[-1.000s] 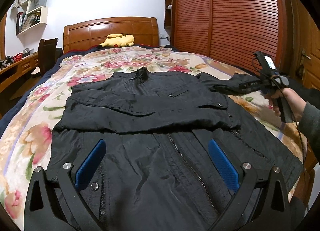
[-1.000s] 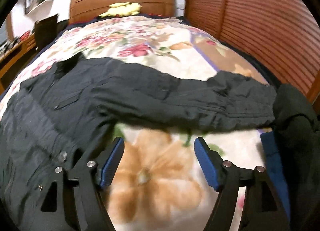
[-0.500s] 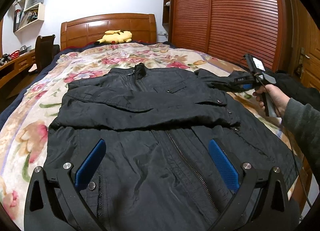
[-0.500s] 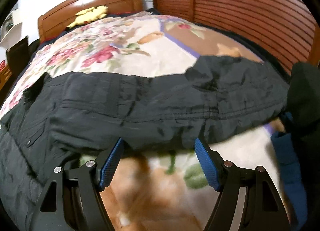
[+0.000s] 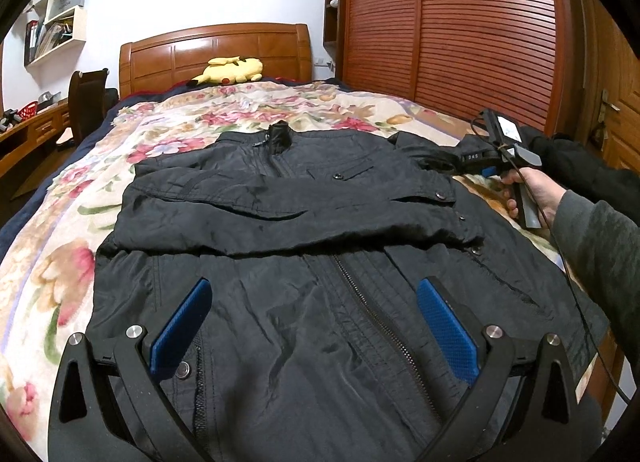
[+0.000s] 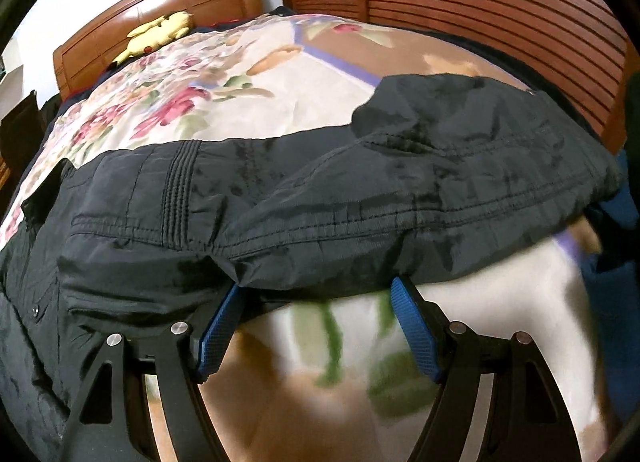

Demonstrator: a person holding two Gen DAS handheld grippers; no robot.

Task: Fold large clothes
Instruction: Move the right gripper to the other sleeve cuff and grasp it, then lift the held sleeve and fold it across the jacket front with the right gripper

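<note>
Black jacket [image 5: 304,262] is lying front-up on the floral bed [image 5: 60,262], one sleeve [image 5: 288,214] folded across its chest. I am holding the left claw [image 5: 314,326] spread above the hem, while my right claw [image 6: 316,314], also spread, is reaching under the outstretched sleeve [image 6: 400,198].

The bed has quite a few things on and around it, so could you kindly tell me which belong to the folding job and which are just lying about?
Part of the job:
- black jacket, one sleeve folded across its chest
- outstretched sleeve
- right gripper, open at that sleeve's edge
- left gripper, open over the hem

Just lying about:
- yellow plush toy
- floral bedspread
- dark clothing beside the wardrobe
- chair
</note>
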